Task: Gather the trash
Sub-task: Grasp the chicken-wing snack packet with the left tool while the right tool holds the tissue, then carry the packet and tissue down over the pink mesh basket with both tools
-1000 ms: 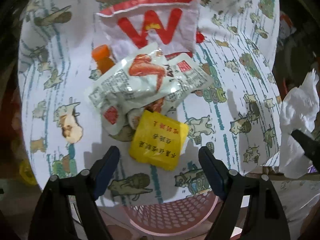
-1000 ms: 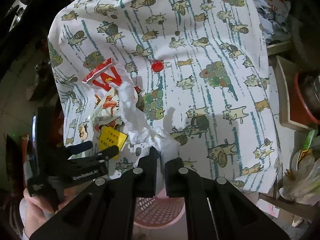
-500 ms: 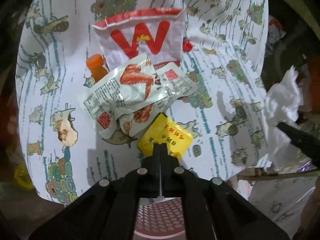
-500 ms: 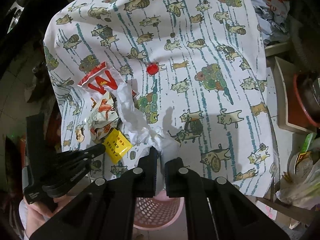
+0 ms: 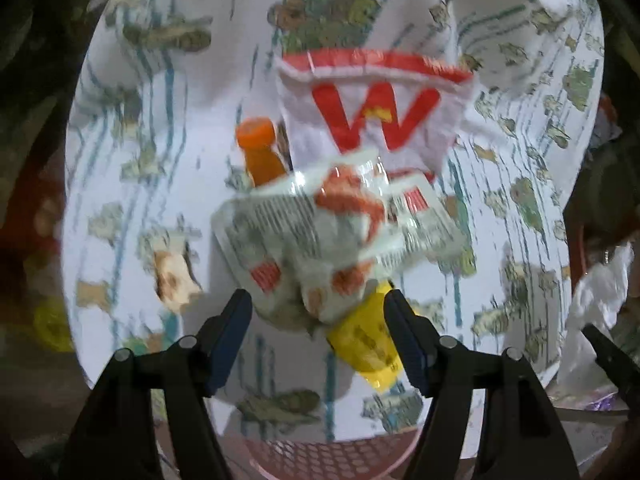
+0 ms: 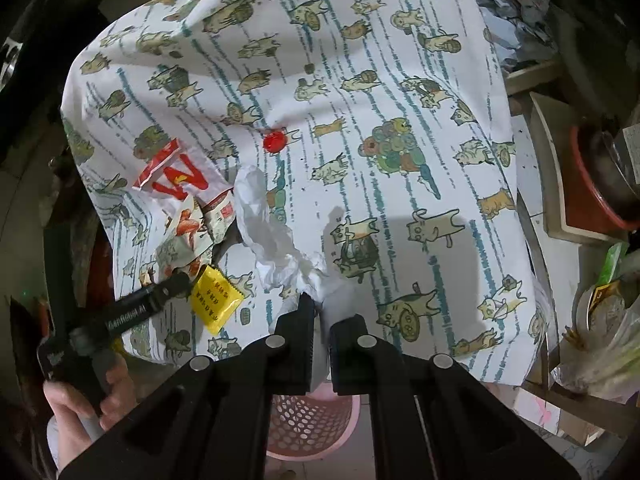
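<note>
White crumpled tissue (image 6: 276, 248) is pinched in the right gripper (image 6: 320, 322), whose jaws are nearly shut on it, above the table's cat-print cloth (image 6: 400, 80). The left gripper (image 5: 318, 336) has its jaws opening wide, with the yellow sachet (image 5: 366, 344) and clear snack wrappers (image 5: 320, 232) lying between them. Behind lie an orange-capped bottle (image 5: 260, 152) and a red-and-white paper bag (image 5: 376, 108). A pink basket (image 6: 312, 420) stands below the table edge.

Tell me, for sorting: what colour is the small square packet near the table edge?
Yellow packet, clearest in the right wrist view.
</note>
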`<state>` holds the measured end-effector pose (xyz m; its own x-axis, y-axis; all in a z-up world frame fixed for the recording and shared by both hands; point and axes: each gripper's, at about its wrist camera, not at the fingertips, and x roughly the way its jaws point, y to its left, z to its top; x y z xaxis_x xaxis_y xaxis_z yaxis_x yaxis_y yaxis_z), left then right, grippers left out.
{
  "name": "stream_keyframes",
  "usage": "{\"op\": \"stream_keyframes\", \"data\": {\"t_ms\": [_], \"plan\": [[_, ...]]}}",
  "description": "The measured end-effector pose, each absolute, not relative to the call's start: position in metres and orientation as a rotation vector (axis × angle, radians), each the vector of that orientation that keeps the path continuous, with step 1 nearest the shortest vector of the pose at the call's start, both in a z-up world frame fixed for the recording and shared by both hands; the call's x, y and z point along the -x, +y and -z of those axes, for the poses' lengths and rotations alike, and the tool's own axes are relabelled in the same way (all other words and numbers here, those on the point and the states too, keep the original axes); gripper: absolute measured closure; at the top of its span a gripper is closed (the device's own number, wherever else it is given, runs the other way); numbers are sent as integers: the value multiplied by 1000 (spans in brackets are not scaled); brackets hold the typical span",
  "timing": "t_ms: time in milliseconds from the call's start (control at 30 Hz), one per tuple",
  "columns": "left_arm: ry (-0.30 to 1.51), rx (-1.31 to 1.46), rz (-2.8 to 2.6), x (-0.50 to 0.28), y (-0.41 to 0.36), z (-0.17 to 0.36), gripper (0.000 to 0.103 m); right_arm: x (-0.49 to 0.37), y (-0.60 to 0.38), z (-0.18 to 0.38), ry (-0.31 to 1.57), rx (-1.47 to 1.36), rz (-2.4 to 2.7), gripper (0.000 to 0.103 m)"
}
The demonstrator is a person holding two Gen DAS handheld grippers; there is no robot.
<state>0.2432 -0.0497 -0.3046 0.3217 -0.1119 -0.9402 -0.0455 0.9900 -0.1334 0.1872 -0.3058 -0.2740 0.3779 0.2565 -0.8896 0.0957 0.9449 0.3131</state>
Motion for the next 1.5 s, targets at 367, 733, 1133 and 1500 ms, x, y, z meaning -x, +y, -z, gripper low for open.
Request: {"op": "stream_keyframes", "data": {"t_ms": [367, 733, 1133, 1500], "plan": [[1249, 47, 191, -302, -31, 301, 0, -201, -310, 274, 1183, -332, -100, 96], [1303, 188, 332, -325, -37, 320, 0, -223, -295, 287, 1212, -316, -108, 96], [1437, 93, 481, -282, -55, 336, 6, -224, -298, 290, 1225, -321, -112, 96], [1370, 9, 326, -267, -49, 330, 46, -215, -293, 288, 1221, -263, -103, 96]]}}
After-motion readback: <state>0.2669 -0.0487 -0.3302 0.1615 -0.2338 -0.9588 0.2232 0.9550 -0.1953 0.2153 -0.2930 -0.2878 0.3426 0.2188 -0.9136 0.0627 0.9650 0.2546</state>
